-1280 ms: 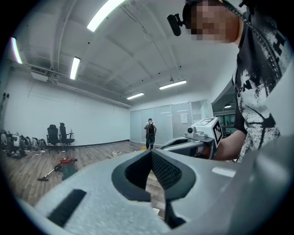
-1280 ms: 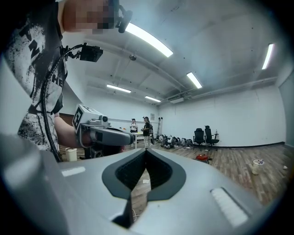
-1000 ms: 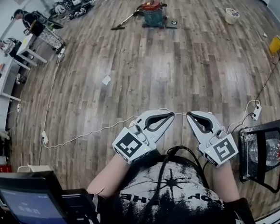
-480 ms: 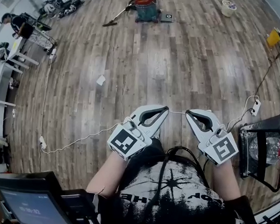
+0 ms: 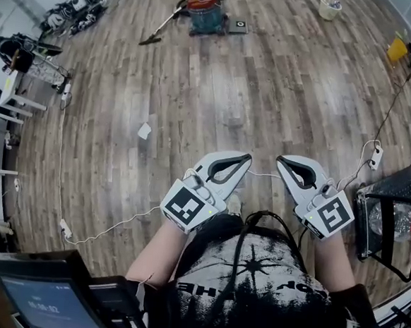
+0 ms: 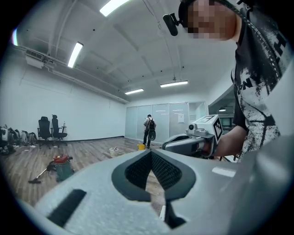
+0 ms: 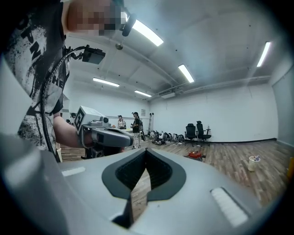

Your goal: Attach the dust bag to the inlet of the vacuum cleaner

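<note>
Red-lidded teal vacuum cleaner (image 5: pixel 205 12) far ahead of closed, empty left gripper (image 5: pixel 243 158) and right gripper (image 5: pixel 282 161); wood-plank floor (image 5: pixel 268 94) has slid nearer, so this is probably still the walk-up.

The red-lidded teal canister vacuum cleaner (image 5: pixel 205 12) far ahead of me is too small to make out its parts, and the head view's right edge crops the black wire-framed basket (image 5: pixel 389 198).

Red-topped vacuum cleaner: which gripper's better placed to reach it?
Left, slightly. The red-topped green vacuum cleaner stands far off, left of centre in the head view, on the side of the left gripper. The right gripper is about as far; both shut, empty.
</note>
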Tool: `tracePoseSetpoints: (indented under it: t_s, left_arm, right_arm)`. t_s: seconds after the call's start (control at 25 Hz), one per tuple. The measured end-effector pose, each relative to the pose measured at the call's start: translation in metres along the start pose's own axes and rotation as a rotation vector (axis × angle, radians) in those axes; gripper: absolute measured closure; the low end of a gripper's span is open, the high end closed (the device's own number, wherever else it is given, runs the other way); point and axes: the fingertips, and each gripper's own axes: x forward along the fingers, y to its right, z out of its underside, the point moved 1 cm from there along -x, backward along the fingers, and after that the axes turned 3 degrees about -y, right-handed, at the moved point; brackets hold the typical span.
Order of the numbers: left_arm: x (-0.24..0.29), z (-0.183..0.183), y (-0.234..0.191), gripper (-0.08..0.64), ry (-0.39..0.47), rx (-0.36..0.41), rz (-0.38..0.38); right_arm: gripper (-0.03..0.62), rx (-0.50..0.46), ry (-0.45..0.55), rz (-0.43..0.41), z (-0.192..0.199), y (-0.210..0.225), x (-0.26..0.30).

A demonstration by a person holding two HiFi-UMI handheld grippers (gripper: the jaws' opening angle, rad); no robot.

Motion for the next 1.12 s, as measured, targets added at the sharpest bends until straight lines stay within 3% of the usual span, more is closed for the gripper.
tracePoseSetpoints:
  t_s: [0.28,0.76,1.12]
  left_arm:
    - [-0.006,0.006,-0.060,0.561,0.016,-0.008,0.040]
    - [-0.001,0.011,-0.101,0.561,0.034,-0.038,0.064]
    - [0.056,0.008,-0.140,0.561,0.012,-0.015,0.066]
  right_arm:
    - [0.584,0.012,-0.013,0.009,-0.011,0.015,0.061]
    - [0.584,0.000,-0.025,0.025,-0.017,0.035,0.098]
    - [0.584,0.017,-0.011,0.013,-0.013,0.103,0.117]
